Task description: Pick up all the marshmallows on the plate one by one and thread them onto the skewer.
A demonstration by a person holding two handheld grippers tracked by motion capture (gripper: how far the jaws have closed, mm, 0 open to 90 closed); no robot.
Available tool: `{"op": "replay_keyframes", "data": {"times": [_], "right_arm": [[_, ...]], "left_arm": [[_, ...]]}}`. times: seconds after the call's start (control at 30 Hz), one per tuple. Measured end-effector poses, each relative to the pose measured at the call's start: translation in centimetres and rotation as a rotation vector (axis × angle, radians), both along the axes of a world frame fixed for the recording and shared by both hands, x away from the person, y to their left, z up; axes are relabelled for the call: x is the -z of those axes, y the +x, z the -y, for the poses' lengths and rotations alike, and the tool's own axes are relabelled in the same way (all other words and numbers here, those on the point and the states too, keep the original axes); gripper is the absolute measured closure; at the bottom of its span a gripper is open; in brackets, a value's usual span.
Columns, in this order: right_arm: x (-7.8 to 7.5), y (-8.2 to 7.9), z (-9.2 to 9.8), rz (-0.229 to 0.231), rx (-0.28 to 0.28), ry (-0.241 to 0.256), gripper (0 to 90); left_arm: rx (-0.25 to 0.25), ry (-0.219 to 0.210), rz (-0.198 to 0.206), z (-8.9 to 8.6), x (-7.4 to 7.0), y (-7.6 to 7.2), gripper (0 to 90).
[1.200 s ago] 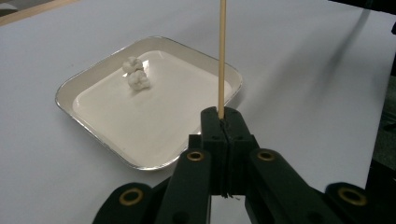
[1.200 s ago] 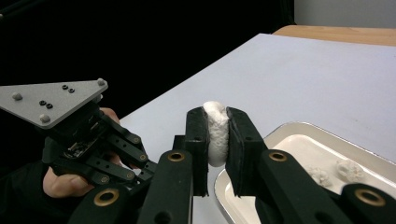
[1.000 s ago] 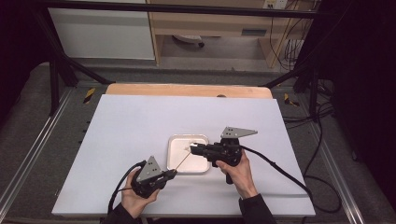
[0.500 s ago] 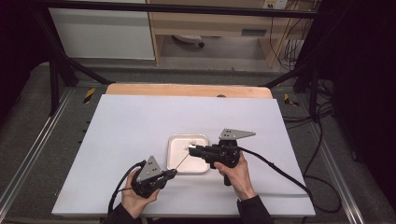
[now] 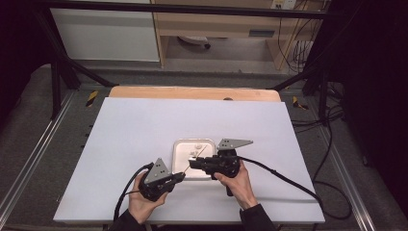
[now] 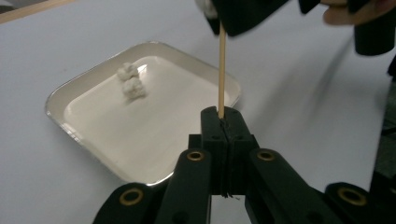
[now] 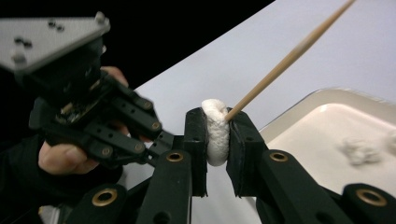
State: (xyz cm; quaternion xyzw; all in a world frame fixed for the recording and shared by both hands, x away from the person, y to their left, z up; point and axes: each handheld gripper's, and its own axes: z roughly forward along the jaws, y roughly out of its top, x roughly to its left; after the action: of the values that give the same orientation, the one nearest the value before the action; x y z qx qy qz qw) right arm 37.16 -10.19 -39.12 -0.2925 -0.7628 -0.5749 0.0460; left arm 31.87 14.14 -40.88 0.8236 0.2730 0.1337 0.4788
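My left gripper (image 5: 180, 177) is shut on the lower end of a thin wooden skewer (image 5: 196, 159), which points straight up from its jaws in the left gripper view (image 6: 221, 70). My right gripper (image 5: 191, 162) is shut on a white marshmallow (image 7: 215, 130), squeezed flat between its jaws. The skewer (image 7: 285, 60) meets the marshmallow's upper right side and runs on past it. Both grippers hang over the near edge of a white square tray (image 5: 179, 149). Two small white marshmallow pieces (image 6: 131, 82) lie in the tray (image 6: 140, 135).
The white table top (image 5: 120, 144) has free room to the left, right and back of the tray. A wooden strip (image 5: 192, 93) runs along the far edge. Cables (image 5: 284, 178) trail from both grippers toward the near side.
My right gripper has moved nearer to me and closer to the left gripper, carrying the marshmallow down along the skewer. The left gripper has stayed put.
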Motion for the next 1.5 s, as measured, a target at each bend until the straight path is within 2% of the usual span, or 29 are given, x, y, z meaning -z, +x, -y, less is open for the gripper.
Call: {"op": "replay_keyframes", "data": {"times": [0.07, 0.17, 0.23, 0.3, 0.4, 0.43, 0.5, 0.57, 0.63, 0.77, 0.93, 1.03, 1.17, 1.27, 1.5], "right_arm": [[0.5, -0.2, -0.5, -0.010, -0.015, -0.016, 79.1], [0.8, -0.3, -0.6, -0.007, -0.010, -0.015, 78.9], [1.0, -0.2, -0.7, -0.024, -0.022, -0.023, 78.7], [1.2, -0.3, -0.9, -0.035, -0.033, -0.024, 78.5], [1.1, -0.3, -0.9, -0.026, -0.030, -0.016, 76.9], [1.0, -0.3, -0.8, -0.028, -0.028, -0.015, 74.1], [0.7, -0.3, -0.6, -0.019, -0.008, -0.025, 61.0], [0.1, -0.4, -0.1, 0.019, 0.029, -0.042, 52.1], [-0.5, -0.4, 0.6, 0.061, 0.070, -0.053, 38.3], [-0.9, 0.1, 1.7, 0.119, 0.151, -0.144, 18.8], [0.0, 1.1, 1.9, 0.158, 0.208, -0.254, 6.8], [0.6, 1.7, 1.5, 0.170, 0.227, -0.290, 2.6], [1.1, 2.3, 0.9, 0.167, 0.247, -0.312, 2.8], [1.2, 2.7, 0.2, 0.179, 0.228, -0.333, 3.1], [1.5, 4.1, -1.1, 0.165, 0.232, -0.362, 3.9]], "left_arm": [[-0.012, 0.028, 0.014, 0.3, -0.1, -0.1, 88.8], [-0.013, 0.015, -0.004, 0.2, 0.2, 0.0, 88.8], [-0.008, -0.012, -0.012, 0.3, 0.1, 0.1, 88.8], [-0.011, 0.002, 0.001, 0.5, 0.0, 0.0, 88.8], [-0.009, -0.007, 0.003, 0.2, 0.0, 0.1, 88.8], [-0.015, -0.003, 0.003, 0.1, 0.0, 0.0, 88.8], [-0.033, -0.005, -0.005, -0.1, 0.0, 0.1, 88.7], [-0.045, -0.017, -0.014, -0.6, 0.1, 0.3, 88.7], [-0.058, -0.023, -0.020, -1.2, 0.1, 0.5, 88.7], [-0.077, -0.039, -0.037, -2.3, 0.1, 0.7, 88.7], [-0.095, -0.041, -0.049, -3.4, 0.1, 0.9, 88.7], [-0.100, -0.043, -0.054, -3.9, 0.2, 0.9, 88.6], [-0.104, -0.050, -0.062, -4.3, 0.2, 0.9, 88.6], [-0.104, -0.048, -0.066, -4.4, 0.3, 1.0, 88.6], [-0.113, -0.046, -0.069, -4.8, 0.4, 1.1, 88.6]]}}
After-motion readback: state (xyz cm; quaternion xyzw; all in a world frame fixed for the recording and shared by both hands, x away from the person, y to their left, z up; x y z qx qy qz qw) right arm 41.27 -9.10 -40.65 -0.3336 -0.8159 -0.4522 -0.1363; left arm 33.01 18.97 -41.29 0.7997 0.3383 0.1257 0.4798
